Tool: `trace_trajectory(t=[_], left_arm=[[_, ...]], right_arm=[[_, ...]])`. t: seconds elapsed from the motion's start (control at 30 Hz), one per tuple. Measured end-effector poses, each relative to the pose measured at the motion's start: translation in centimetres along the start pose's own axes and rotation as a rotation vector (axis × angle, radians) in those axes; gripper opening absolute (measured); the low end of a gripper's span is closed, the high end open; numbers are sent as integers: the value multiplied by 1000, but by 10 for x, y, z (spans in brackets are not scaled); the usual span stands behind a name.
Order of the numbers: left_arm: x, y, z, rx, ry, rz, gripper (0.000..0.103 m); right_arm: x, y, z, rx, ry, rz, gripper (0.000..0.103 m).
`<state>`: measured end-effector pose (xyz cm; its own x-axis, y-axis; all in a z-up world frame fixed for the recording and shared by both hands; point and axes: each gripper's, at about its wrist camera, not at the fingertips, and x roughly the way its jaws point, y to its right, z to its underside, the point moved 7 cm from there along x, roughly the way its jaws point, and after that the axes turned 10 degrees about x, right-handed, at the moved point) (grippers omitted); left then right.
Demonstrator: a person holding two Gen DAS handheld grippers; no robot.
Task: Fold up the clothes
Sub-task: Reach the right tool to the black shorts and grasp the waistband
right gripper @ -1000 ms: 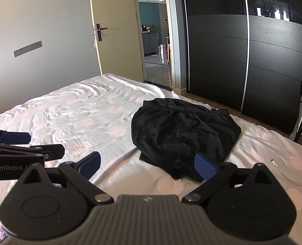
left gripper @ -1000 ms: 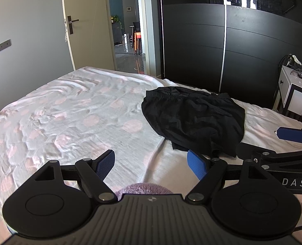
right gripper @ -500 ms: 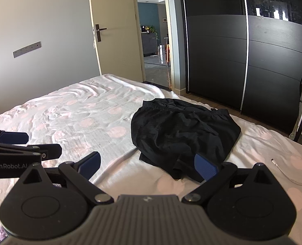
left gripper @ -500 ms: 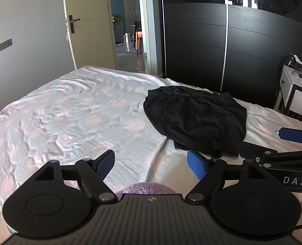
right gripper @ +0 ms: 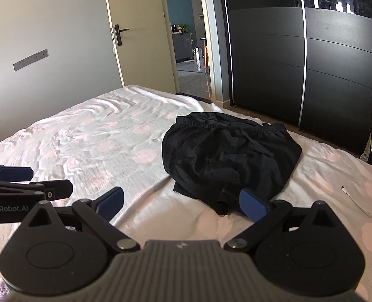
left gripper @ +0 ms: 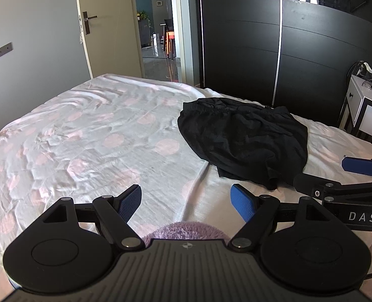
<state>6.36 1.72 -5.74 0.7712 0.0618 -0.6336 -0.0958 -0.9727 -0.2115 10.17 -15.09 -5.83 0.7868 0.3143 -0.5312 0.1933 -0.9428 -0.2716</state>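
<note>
A pair of black shorts (left gripper: 243, 141) lies crumpled on the bed, waistband at the far side; it also shows in the right wrist view (right gripper: 228, 158). My left gripper (left gripper: 186, 203) is open and empty, held above the sheet short of the shorts and to their left. My right gripper (right gripper: 180, 201) is open and empty, just short of the shorts' near hem. Each gripper shows at the edge of the other's view: the right one (left gripper: 349, 176), the left one (right gripper: 22, 183).
The bed has a white sheet with pink dots (left gripper: 90, 136). A purple fluffy thing (left gripper: 186, 230) lies under the left gripper. A white cable (right gripper: 359, 203) lies on the bed at right. A white nightstand (left gripper: 364, 108), black wardrobe (left gripper: 286, 50) and open door (left gripper: 105, 25) stand beyond.
Both grippers have crept slightly forward toward the shorts. Both stay open. The shorts have not moved.
</note>
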Motion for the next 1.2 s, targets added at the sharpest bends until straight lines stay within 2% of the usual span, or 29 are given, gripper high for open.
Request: trace_trajectory(t=[0.3,0.53,0.83,0.93,0.97,1.03,1.07,1.1,1.13,1.17,1.2], left_arm=[[34,-22,-4,-11,-48,21,76],[74,-64,-2,-23,-105,-34,76],[125,-97,20,-85,-192,-23,76],[135,-104,31,-103,-227,-17,76],[138,-106,34,-112,-237,-15,76],[140,-112,40,-129,-251,-18,76],[140,-115,43,-137,-257,-22,76],[139,-117,45,-142,-260,-26,76],[137,-120,48,-147,-263,-30,75],[135,-123,50,-152,-266,-34,74],[132,-126,53,-158,-266,-41,74]], right_arm=[[44,3,-2,-89,-27,39,99],[113,22,7,-121,-103,58,99],[203,59,19,-122,-215,168,98],[224,66,21,-110,-251,196,95],[230,67,21,-110,-261,207,85],[243,66,22,-119,-299,227,56],[248,65,21,-114,-313,225,35],[251,63,19,-112,-316,230,22],[253,60,16,-113,-315,238,16],[252,55,12,-118,-307,234,5],[251,49,7,-124,-297,224,4]])
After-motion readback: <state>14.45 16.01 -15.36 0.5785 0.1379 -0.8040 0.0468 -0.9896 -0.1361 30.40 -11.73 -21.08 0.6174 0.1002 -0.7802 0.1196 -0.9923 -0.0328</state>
